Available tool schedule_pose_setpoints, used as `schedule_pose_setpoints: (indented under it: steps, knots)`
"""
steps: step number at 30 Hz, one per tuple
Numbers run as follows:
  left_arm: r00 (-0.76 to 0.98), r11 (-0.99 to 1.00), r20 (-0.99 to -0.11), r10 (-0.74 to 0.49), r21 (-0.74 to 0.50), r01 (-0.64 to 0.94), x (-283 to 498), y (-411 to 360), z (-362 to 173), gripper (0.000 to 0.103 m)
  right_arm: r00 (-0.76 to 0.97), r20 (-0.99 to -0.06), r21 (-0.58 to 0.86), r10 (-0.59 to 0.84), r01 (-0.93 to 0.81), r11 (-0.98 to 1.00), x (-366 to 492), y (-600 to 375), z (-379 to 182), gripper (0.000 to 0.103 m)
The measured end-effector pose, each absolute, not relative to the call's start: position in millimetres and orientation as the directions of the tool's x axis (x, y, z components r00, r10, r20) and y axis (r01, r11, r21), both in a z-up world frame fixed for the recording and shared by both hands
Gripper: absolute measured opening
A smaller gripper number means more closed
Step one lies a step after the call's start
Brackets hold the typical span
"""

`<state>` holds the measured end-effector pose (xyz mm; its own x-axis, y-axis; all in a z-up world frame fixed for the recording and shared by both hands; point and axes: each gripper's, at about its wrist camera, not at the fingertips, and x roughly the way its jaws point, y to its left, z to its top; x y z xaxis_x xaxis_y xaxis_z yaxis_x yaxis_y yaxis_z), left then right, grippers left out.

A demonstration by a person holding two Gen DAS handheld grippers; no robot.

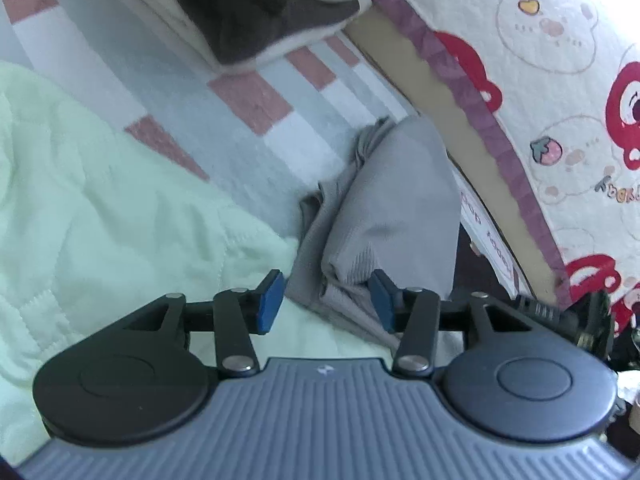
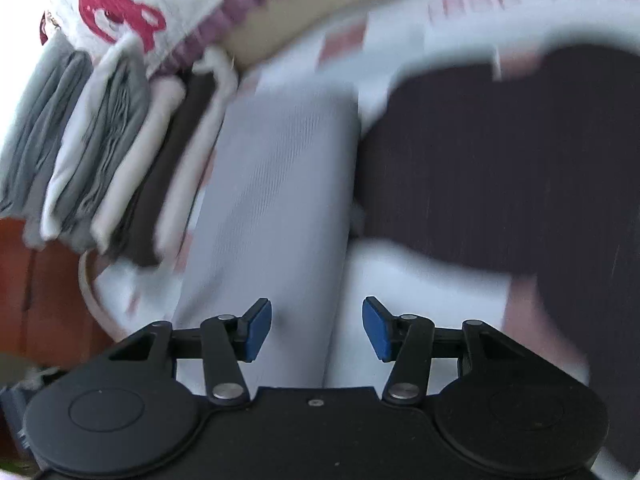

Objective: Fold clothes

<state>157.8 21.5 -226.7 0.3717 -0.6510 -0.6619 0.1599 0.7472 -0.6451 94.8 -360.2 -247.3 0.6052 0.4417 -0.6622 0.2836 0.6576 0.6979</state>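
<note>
- Grey cloth (image 1: pixel 384 208), folded into a rough bundle, lies in the middle of my left view, on the striped bedsheet (image 1: pixel 256 92) with its pink blocks.
- My left claw (image 1: pixel 328 300) stands partly open at the lower centre of that view; the bundle's near edge sits between the blue pads (image 1: pixel 270 300), and I cannot tell if either one touches it.
- A pale green quilt (image 1: pixel 100 200) fills the left side of this view, and a white blanket with red bear prints (image 1: pixel 560 80) runs down the right edge.
- A dark garment with a cream border (image 1: pixel 260 12) lies at the top of the frame.
- In my right view, blurred, my right claw (image 2: pixel 316 328) is about half open at the bottom centre, with nothing gripped.
- A light grey folded piece (image 2: pixel 272 200) runs up the middle of that view beyond the pads.
- A stack of folded clothes (image 2: pixel 100 152), grey, white and dark, stands at the left of the frame.
- A dark brown garment (image 2: pixel 500 160) spreads across the right half.
</note>
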Motion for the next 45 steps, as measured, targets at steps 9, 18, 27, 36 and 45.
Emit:
schedule_pose_setpoints:
  steps: [9,18,27,36,45]
  knots:
    - [0.301,0.701,-0.653,-0.695,-0.709,0.078,155,9,-251,0.049,0.619,-0.576,0.781,0.534,0.226,0.582,81,-298,-258,0.058]
    - [0.374,0.515,-0.544,-0.751,-0.837,-0.182,140,24,-267,0.061,0.74,-0.417,0.872,0.527,0.163,0.462,69,-307,-233,0.021]
    - [0.573,0.274,-0.482,-0.663,-0.868,-0.414,102,1,-283,0.07,0.739,-0.409,0.882,0.535,0.169,0.44,63,-322,-221,0.02]
    - [0.718,-0.041,-0.378,-0.584,-0.87,-0.491,70,-12,-289,0.078,0.739,-0.38,0.893,0.556,0.137,0.429,61,-325,-221,0.02]
    - [0.626,0.073,-0.303,-0.719,-0.928,-0.366,101,-35,-272,0.091,0.728,-0.383,0.887,0.568,0.119,0.446,59,-326,-222,0.019]
